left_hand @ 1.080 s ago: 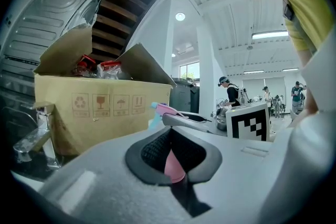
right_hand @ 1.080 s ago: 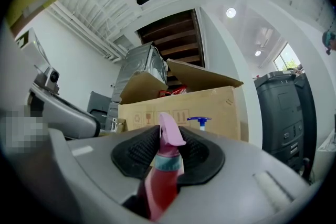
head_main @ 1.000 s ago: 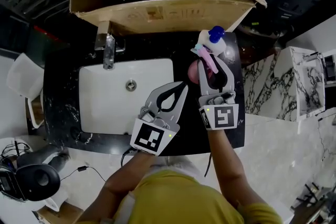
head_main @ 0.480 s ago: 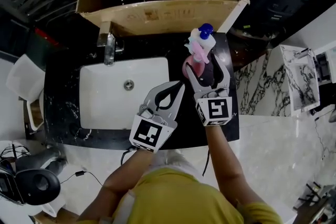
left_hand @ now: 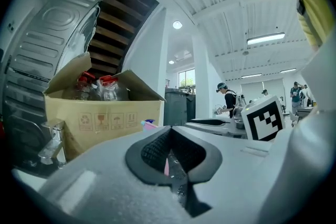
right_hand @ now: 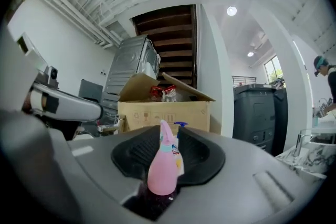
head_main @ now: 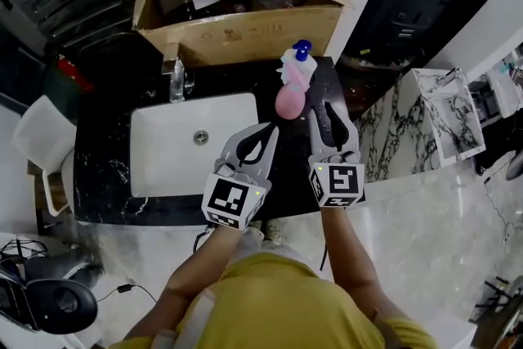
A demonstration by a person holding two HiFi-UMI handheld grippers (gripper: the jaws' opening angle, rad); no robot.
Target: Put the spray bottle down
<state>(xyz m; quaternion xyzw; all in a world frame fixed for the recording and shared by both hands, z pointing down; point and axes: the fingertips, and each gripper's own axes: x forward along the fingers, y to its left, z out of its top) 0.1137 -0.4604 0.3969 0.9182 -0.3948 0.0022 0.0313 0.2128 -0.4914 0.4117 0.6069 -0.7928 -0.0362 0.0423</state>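
The pink spray bottle [head_main: 288,103] stands upright on the black counter [head_main: 302,176], right of the sink and close to a white bottle with a blue cap [head_main: 297,59]. My right gripper [head_main: 322,112] hangs just behind it and to its right. The jaws are closing and the pads do not touch the bottle. In the right gripper view the spray bottle [right_hand: 161,170] shows straight ahead through the gap of that gripper [right_hand: 169,132]. My left gripper [head_main: 271,131] is shut and empty over the counter edge by the sink; the left gripper view shows it [left_hand: 169,136] with the pads together.
A white sink [head_main: 163,167] with a chrome tap [head_main: 173,71] fills the counter's left. An open cardboard box [head_main: 245,35] of plastic bottles stands at the back. A black bin [head_main: 409,4] and a marble-topped unit [head_main: 445,114] are to the right.
The right gripper has let go of the spray bottle, which now stands on the counter, and has drawn back from it. The left gripper has drawn back too.
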